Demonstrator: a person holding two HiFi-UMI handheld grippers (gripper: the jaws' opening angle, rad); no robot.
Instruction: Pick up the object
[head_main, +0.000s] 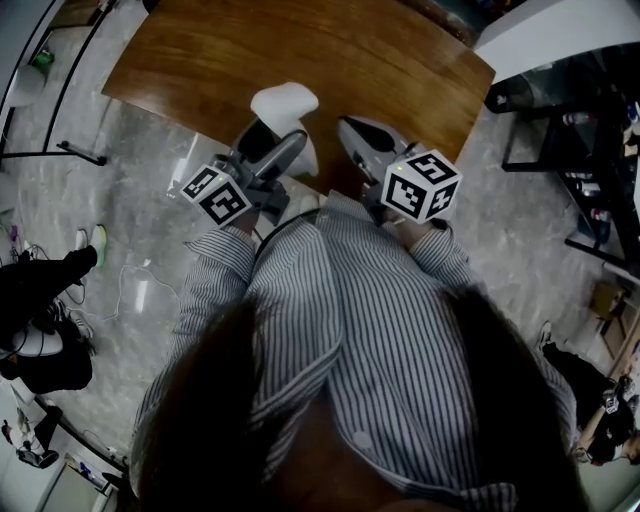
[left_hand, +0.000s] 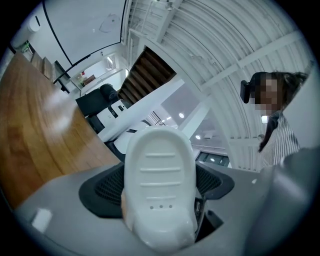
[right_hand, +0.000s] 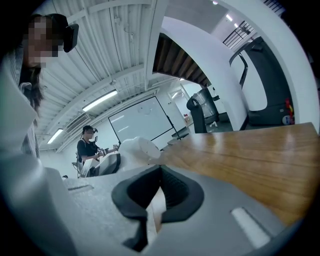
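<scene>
In the head view the left tool (head_main: 283, 148) is clamped on the white object (head_main: 285, 104), which rises at its 12 o'clock over the near edge of the wooden counter (head_main: 300, 50). Whether the object's base touches the wood cannot be told from here. The left gripper view shows the hold: the left tool (left_hand: 159, 192) has its dark ribbed pads (left_hand: 107, 187) pressed on either side of the white object (left_hand: 159, 167). This is a rounded moulded shell with four shallow ridges and three small holes, and its lower end is cut off by the tool's grey body. The right tool (head_main: 352, 128) lies at 3 o'clock of the left one, just beside it. In the right gripper view the right tool (right_hand: 153, 212) is nearly closed, with only a thin sliver between its pads and nothing gripped. The white object (right_hand: 141, 148) appears there at about 11 o'clock, partly masked by the left tool's body. The wearer's striped shirt (head_main: 380, 330) and dark, blurred hair fill the lower half of the head view.
</scene>
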